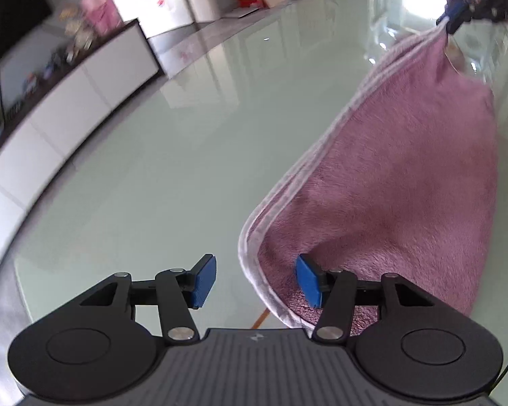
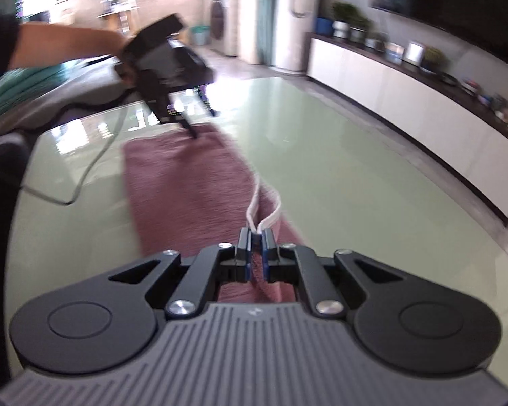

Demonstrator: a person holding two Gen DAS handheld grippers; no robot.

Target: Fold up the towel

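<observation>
Through the left wrist camera I saw my left gripper (image 1: 255, 282) standing wide, nothing between its pads, the pink towel (image 1: 406, 169) on the glass table (image 1: 152, 169), its white-hemmed corner just beside the right-hand pad. Far off, the right gripper (image 1: 452, 23) lifted the other end. Through the right wrist camera that gripper (image 2: 256, 248) was clamped tight on the towel's (image 2: 186, 186) white hem. I judged the fold just begun; next I needed the left claw to take its corner.
</observation>
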